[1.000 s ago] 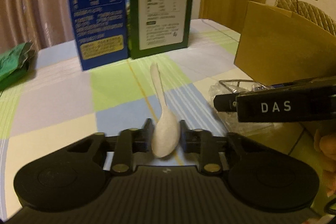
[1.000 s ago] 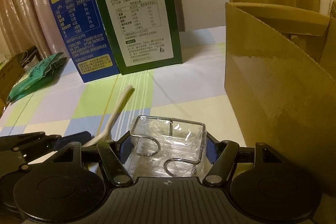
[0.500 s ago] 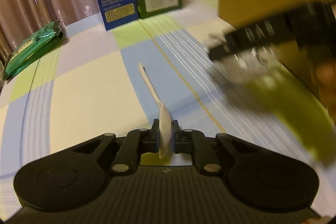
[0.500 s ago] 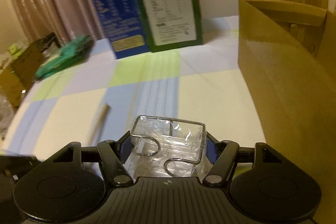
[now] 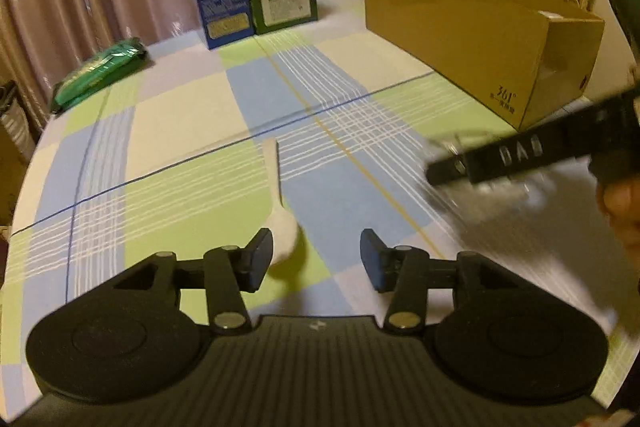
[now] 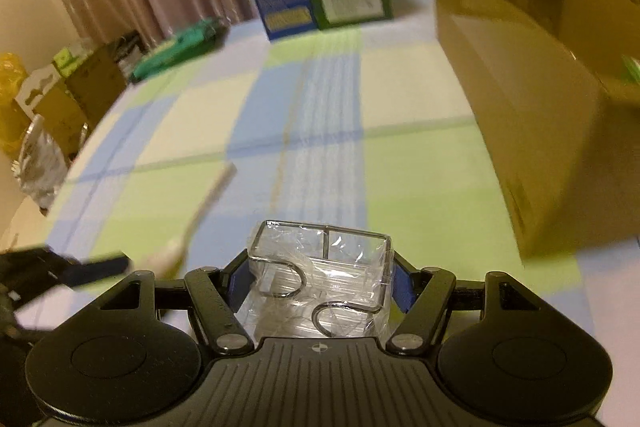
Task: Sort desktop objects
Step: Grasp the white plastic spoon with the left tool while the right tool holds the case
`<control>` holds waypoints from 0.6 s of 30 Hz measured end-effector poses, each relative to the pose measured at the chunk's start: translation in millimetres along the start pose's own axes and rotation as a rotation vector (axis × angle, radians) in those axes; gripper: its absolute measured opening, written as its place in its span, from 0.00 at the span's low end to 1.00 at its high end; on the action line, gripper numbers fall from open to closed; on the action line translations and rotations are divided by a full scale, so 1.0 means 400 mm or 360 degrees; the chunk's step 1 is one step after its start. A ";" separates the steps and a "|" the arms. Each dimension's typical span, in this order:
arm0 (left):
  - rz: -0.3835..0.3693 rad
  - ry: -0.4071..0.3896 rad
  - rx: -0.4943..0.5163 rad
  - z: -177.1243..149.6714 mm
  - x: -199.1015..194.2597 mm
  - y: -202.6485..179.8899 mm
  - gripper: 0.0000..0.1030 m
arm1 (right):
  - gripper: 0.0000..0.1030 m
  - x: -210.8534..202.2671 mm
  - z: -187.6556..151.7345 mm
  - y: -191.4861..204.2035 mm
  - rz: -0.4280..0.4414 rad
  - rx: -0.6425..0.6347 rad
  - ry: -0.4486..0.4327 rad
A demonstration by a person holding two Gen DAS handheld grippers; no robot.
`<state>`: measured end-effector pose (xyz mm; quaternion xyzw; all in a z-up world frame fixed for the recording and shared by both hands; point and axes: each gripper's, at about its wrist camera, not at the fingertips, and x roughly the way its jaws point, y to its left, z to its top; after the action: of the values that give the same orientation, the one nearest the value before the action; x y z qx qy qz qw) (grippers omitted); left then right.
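Open checked tablecloth ahead; cardboard box walls the right side

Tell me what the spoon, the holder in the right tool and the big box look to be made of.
Spoon: matte white, probably plastic or ceramic; no shine, one smooth moulded piece.
Holder: thin bent metal wire, shiny grey, wrapped in crinkled clear plastic film that glints.
Box: brown corrugated cardboard, dull finish, folded flaps and printed marking on its end.
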<state>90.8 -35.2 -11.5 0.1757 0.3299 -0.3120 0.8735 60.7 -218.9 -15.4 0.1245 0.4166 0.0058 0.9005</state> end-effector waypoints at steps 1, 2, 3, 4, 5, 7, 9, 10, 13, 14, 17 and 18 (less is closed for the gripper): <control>0.0016 -0.0019 -0.0013 -0.003 -0.002 0.001 0.47 | 0.63 0.000 -0.010 -0.004 -0.0017 0.0000 0.0002; 0.0020 -0.0029 -0.0021 -0.005 -0.001 0.003 0.52 | 0.63 0.003 -0.016 -0.006 -0.0035 -0.0011 0.0003; 0.0021 -0.0032 -0.0019 -0.005 0.001 0.007 0.54 | 0.63 0.004 -0.020 -0.008 -0.0045 -0.0028 -0.0005; 0.0034 -0.0029 -0.0021 -0.001 0.011 0.013 0.54 | 0.63 0.006 -0.019 -0.004 -0.0056 -0.0056 -0.0017; 0.0045 -0.0022 -0.0036 0.001 0.018 0.019 0.54 | 0.63 0.006 -0.020 -0.003 -0.0066 -0.0074 -0.0025; 0.0030 -0.0020 -0.0102 0.008 0.034 0.036 0.54 | 0.63 0.006 -0.020 -0.004 -0.0086 -0.0097 -0.0044; 0.0015 0.0006 -0.0147 0.012 0.054 0.050 0.54 | 0.63 0.012 -0.016 -0.003 -0.0090 -0.0094 -0.0050; 0.0022 0.0028 -0.0162 0.013 0.066 0.054 0.54 | 0.63 0.015 -0.015 -0.002 -0.0088 -0.0092 -0.0052; 0.0025 0.0082 -0.0236 0.008 0.088 0.070 0.50 | 0.63 0.025 -0.014 0.007 -0.0087 -0.0117 -0.0051; 0.0022 0.0092 -0.0266 0.006 0.091 0.074 0.47 | 0.63 0.030 -0.013 0.008 -0.0083 -0.0116 -0.0046; 0.0032 0.0099 -0.0281 0.004 0.096 0.073 0.38 | 0.63 0.034 -0.011 0.011 -0.0081 -0.0118 -0.0045; 0.0040 0.0095 -0.0276 0.005 0.097 0.070 0.38 | 0.63 0.035 -0.010 0.011 -0.0079 -0.0113 -0.0043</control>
<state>133.2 -32.0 -33.8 0.1127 0.3792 -0.2659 0.8791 67.3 -212.3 -27.3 0.0821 0.4069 -0.0036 0.9098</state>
